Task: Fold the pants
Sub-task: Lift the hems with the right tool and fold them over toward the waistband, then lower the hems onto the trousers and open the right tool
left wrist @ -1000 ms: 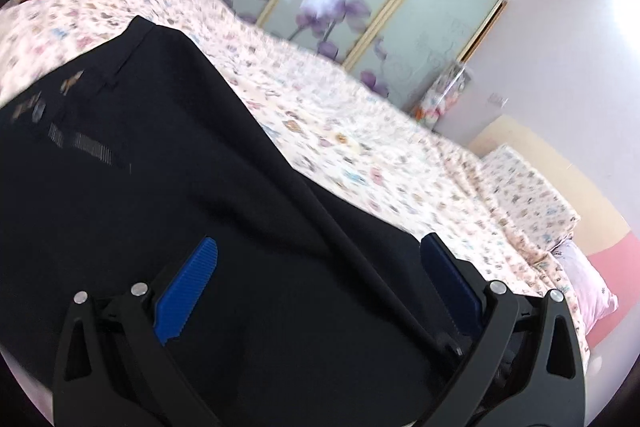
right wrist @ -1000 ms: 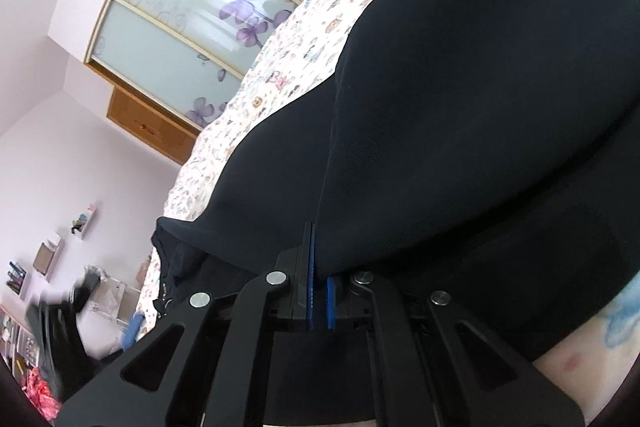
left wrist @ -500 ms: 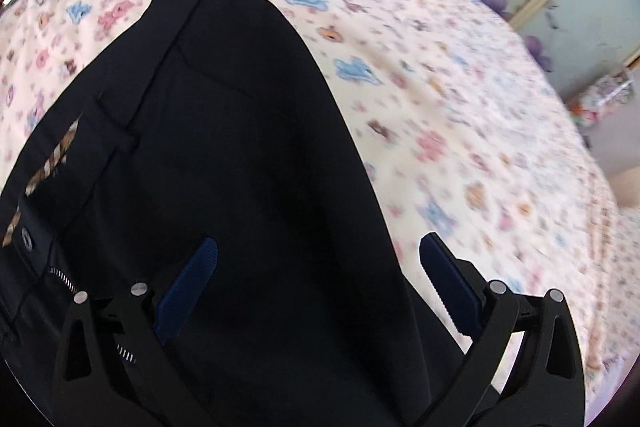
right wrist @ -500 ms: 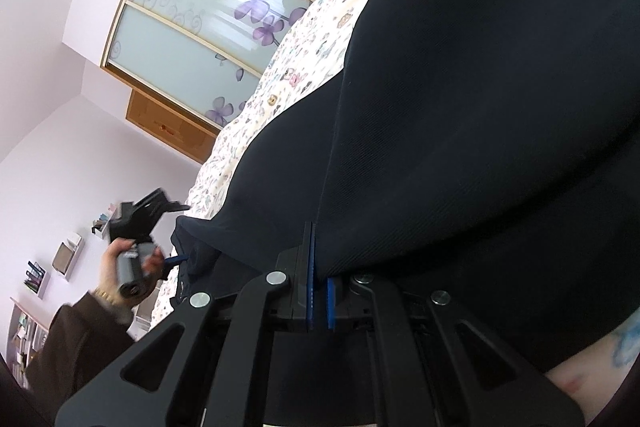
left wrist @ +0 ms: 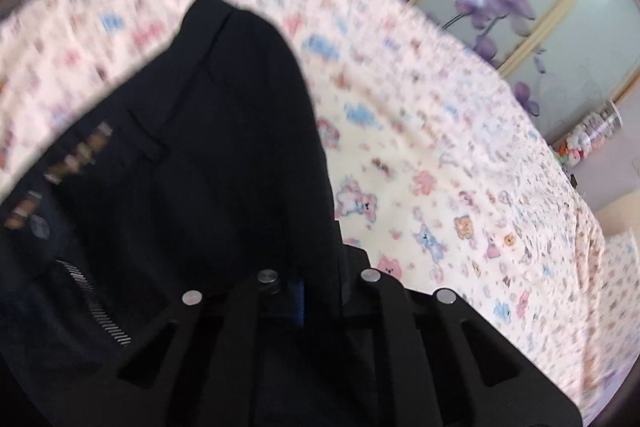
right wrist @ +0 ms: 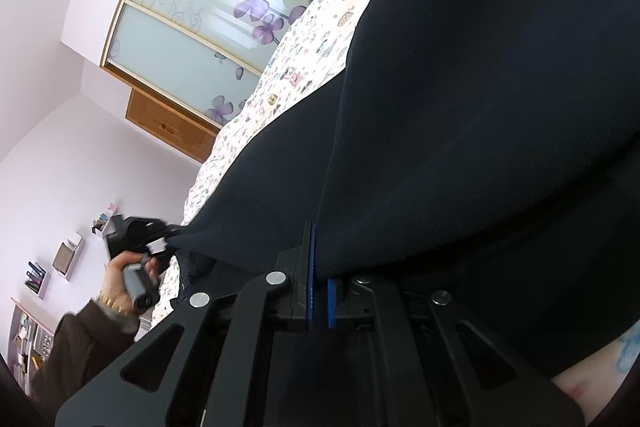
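Black pants (left wrist: 192, 155) lie on a bed with a teddy-bear print sheet (left wrist: 440, 187). In the left wrist view the waistband, a belt loop and the zipper (left wrist: 96, 307) show at the left. My left gripper (left wrist: 304, 291) is shut on a fold of the pants' fabric near the waist. In the right wrist view the pants (right wrist: 480, 107) fill the right side, lifted in a long fold. My right gripper (right wrist: 319, 291) is shut on the edge of that fold. The left gripper (right wrist: 136, 239) shows there too, in the person's hand at the pants' far end.
A wardrobe with frosted sliding doors and purple flowers (right wrist: 224, 11) stands beyond the bed. A wooden cabinet (right wrist: 168, 127) and wall shelves (right wrist: 52, 267) are at the left. A jar of soft toys (left wrist: 588, 135) stands by the wardrobe.
My left gripper was open over the pants and has closed on the fabric near the waist. My right gripper has kept its hold on the fold.
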Demonstrator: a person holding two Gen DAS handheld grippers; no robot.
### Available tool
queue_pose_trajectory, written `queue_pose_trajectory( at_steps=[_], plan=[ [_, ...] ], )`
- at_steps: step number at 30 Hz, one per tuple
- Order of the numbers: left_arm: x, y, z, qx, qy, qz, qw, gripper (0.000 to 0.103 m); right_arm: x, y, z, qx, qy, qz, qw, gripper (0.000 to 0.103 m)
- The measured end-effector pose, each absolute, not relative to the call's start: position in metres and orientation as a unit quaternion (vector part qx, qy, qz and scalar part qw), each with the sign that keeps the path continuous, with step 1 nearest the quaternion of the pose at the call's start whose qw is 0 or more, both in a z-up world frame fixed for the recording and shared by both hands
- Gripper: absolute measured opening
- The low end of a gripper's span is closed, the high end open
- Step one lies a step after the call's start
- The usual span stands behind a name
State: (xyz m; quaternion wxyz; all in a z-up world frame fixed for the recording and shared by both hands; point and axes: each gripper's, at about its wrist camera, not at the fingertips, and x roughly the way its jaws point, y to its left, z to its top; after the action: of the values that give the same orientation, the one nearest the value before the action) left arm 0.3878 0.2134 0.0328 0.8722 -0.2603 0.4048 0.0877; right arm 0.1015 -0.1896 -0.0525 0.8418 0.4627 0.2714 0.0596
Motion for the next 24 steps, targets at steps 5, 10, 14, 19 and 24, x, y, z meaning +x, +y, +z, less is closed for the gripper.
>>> queue_pose_trajectory(
  at_steps=[5, 10, 14, 19, 24],
  plan=[
    [0.308, 0.218, 0.071, -0.21, 0.337, 0.078, 0.914, 0.01, 0.1, -0.188, -0.05, 0.463, 0.262, 0.064, 0.844, 0.004],
    [0.207, 0.22, 0.078, -0.185, 0.289, 0.079, 0.936, 0.015, 0.082, -0.195, -0.042, 0.45, 0.241, 0.06, 0.858, 0.005],
    [0.146, 0.229, 0.051, -0.218, 0.291, 0.089, 0.927, 0.018, 0.071, -0.196, -0.033, 0.431, 0.237, 0.042, 0.87, 0.004],
    [0.12, 0.235, 0.004, -0.226, 0.317, 0.114, 0.914, 0.021, 0.061, -0.192, -0.032, 0.409, 0.262, 0.023, 0.874, 0.005],
    [0.113, 0.239, -0.01, -0.24, 0.312, 0.121, 0.911, 0.063, 0.054, -0.19, -0.029, 0.372, 0.316, 0.019, 0.872, 0.007]
  ],
)
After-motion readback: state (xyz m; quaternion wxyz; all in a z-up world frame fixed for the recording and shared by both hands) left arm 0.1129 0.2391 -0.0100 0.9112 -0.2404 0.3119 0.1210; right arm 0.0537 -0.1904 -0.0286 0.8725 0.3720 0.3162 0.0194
